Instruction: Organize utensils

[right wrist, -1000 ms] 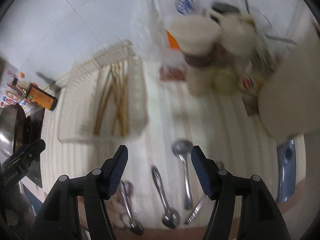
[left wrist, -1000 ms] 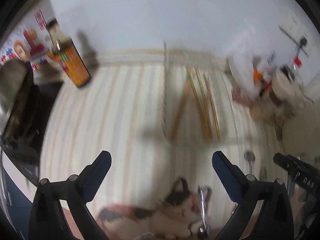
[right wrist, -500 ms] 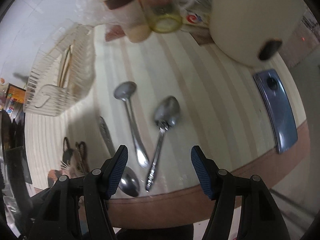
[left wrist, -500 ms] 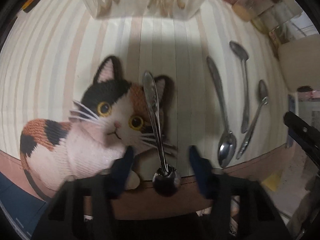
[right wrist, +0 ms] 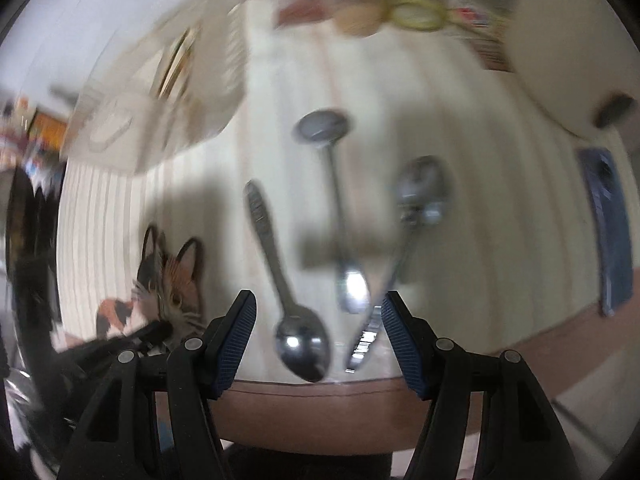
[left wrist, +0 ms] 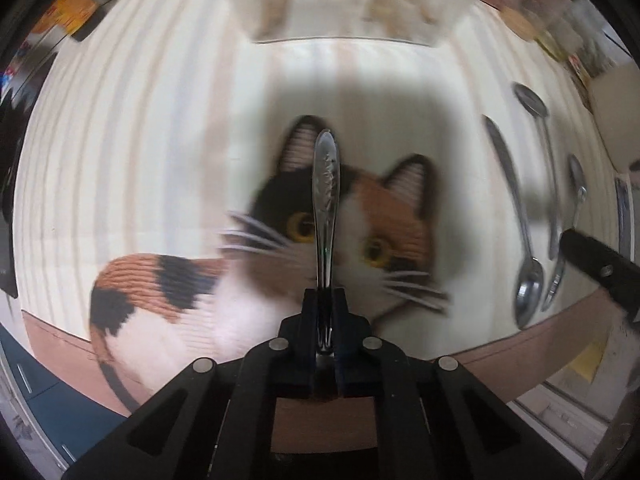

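Note:
My left gripper [left wrist: 324, 300] is shut on a steel spoon [left wrist: 326, 184], handle pointing away, over the cat-picture mat [left wrist: 256, 264]. Three more steel spoons lie on the striped table to its right [left wrist: 516, 216]. In the right wrist view my right gripper [right wrist: 318, 340] is open just above the table's front edge, with a spoon [right wrist: 280, 272] lying between its fingers, a second spoon [right wrist: 336, 208] and a third [right wrist: 404, 240] beside it. A wire rack [right wrist: 160, 92] with chopsticks stands at the back left.
A blue phone [right wrist: 608, 228] lies at the right. A large white round container [right wrist: 560, 40] and jars stand at the back right. A bottle with an orange label [left wrist: 68, 16] stands at the far left. The brown table edge [right wrist: 360, 408] runs close below the grippers.
My left gripper has closed on the spoon that lay on the cat mat. My right gripper has come lower over the three spoons and stayed open.

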The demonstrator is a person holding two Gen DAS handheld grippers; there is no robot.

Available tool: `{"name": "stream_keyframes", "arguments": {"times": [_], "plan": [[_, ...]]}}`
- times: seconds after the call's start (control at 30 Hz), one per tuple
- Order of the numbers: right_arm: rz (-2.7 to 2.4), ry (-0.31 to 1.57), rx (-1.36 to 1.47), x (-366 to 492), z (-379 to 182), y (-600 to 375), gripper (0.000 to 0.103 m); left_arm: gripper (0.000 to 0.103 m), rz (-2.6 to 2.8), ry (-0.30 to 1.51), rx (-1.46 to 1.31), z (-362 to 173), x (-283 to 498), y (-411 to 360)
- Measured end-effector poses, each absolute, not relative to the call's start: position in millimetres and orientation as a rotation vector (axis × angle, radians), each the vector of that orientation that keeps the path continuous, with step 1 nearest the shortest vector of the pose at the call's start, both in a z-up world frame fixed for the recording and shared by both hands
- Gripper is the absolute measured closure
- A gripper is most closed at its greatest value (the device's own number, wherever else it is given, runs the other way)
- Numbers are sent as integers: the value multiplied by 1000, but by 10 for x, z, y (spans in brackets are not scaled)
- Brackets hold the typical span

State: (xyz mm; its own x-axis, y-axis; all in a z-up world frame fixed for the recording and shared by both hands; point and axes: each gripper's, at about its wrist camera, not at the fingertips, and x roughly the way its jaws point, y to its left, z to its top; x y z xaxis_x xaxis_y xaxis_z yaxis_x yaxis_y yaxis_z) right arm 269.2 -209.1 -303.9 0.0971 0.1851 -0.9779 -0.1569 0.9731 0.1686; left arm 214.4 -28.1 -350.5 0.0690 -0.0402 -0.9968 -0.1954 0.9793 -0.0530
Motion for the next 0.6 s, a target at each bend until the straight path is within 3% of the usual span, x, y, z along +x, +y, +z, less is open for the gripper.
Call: {"name": "stream_keyframes", "arguments": {"times": [0.07, 0.17, 0.2, 0.23, 0.3, 0.6], "plan": [[272, 1475, -31, 2700, -3137, -1948, 47, 99, 122, 1498, -206, -3522, 2126, -219], [264, 1509, -116, 2687, -3291, -1788, 63, 99, 118, 1495, -219, -3546, 2098, -197], [258, 1483, -141, 2666, -3278, -1758, 71, 99, 118, 1493, -220, -3553, 2094, -211], [247, 1486, -173, 2647, -3301, -1732, 85, 99, 118, 1492, -220, -3554, 2087, -205], [222, 1481, -196, 2607, -3334, -1725, 93, 99, 119, 1491, -223, -3559, 2059, -188], [226, 1531, -166, 2362, -3472, -1804, 96, 99, 111, 1488, -254, -3497, 1953, 63]]}}
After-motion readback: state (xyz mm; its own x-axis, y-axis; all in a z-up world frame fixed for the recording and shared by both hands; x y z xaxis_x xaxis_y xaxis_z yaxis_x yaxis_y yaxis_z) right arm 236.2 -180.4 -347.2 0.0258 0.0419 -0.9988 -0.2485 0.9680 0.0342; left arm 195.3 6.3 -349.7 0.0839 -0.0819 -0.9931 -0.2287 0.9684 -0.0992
